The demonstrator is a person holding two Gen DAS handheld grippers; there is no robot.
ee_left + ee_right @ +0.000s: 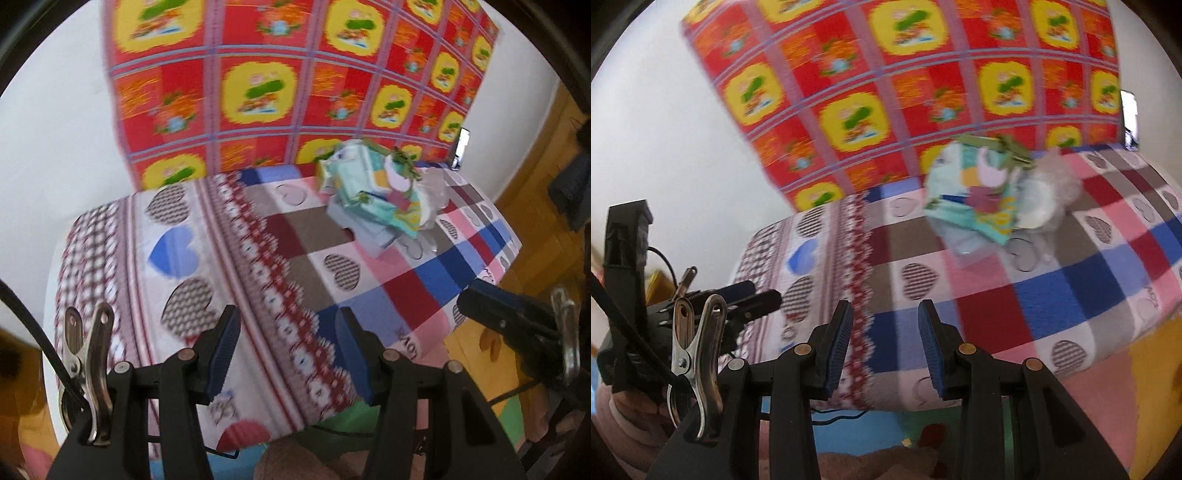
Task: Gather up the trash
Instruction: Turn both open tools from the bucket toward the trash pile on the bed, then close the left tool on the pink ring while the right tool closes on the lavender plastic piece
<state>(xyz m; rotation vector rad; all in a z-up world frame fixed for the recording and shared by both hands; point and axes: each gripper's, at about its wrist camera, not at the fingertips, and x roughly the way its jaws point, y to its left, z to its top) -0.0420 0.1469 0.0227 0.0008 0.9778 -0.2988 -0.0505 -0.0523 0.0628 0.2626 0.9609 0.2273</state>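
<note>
A: Where's the trash?

B: One heap, on the bed [258,266], toward the far edge by the red-and-yellow cloth [280,85] that hangs behind it, nearer the right end than the left. The trash pile [376,192] sits on the patchwork sheet, well apart from both tools.

A: And the grippers?

B: The left gripper [286,354] hangs over the near edge with its jaws partly apart and nothing between the blue pads. The right gripper [884,343] is the same, a somewhat narrower gap, also empty. From the right wrist view the pile [993,195] lies ahead and to the right.

A: What's it made of?

B: Crumpled pale-green and white wrappers, a patch of pink, something thin and green sticking up on top, and clear, filmy plastic on its right side. A flat white sheet lies under the near side. It's blurred, so I can't name single items.

A: How should the pick go?

B: I'd open wider before arriving, and come down over one loose piece rather than the whole heap. Take the top wrapper first; light plastic may slide or drag its neighbours. Pinch only the wrapper, so the sheet isn't caught too.
</note>
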